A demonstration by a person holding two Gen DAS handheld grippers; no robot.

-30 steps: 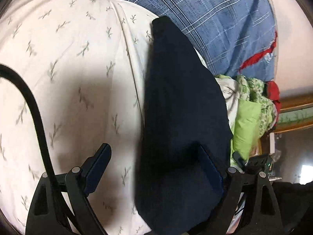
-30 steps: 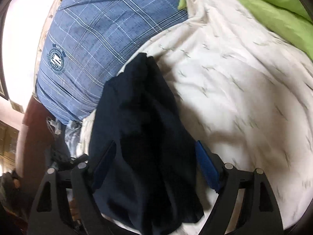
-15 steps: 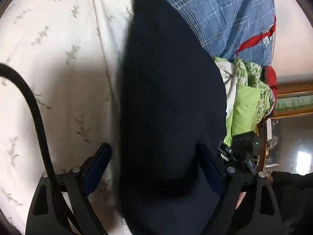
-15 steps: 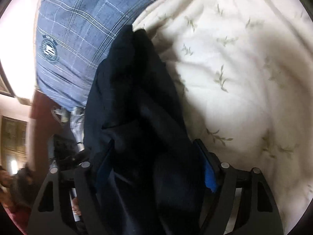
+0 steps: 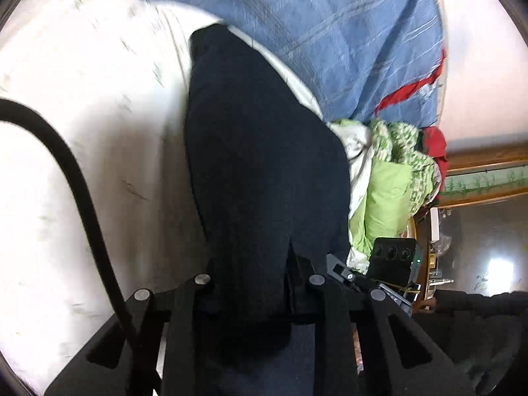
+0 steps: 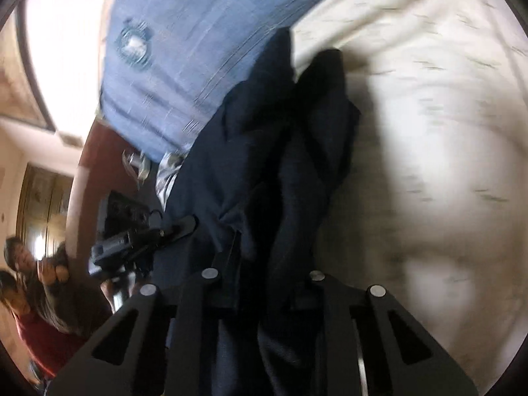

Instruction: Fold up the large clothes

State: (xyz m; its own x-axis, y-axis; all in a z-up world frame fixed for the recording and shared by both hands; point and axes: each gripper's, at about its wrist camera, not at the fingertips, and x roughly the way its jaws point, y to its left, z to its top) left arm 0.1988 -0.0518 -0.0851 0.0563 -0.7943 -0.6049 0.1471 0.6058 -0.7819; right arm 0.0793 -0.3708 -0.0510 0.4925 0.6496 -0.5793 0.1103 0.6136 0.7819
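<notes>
A dark navy garment [image 5: 264, 171] lies in a long band on a white leaf-print bedsheet [image 5: 82, 132]. My left gripper [image 5: 257, 283] is shut on the garment's near end, which hides its fingertips. In the right wrist view the same navy garment [image 6: 290, 171] is bunched in folds, and my right gripper [image 6: 260, 280] is shut on its near end. Each view shows the other gripper beside the garment: the right gripper [image 5: 392, 260] and the left gripper [image 6: 132, 231].
A blue plaid cloth [image 5: 330, 33] covers the far side of the bed, also in the right wrist view [image 6: 184, 66]. A pile of green, white and red clothes [image 5: 396, 171] lies at the right. People [image 6: 29, 270] stand off the bed's left.
Both grippers were open around the navy garment and have closed on it. The views have shifted and are blurred with motion.
</notes>
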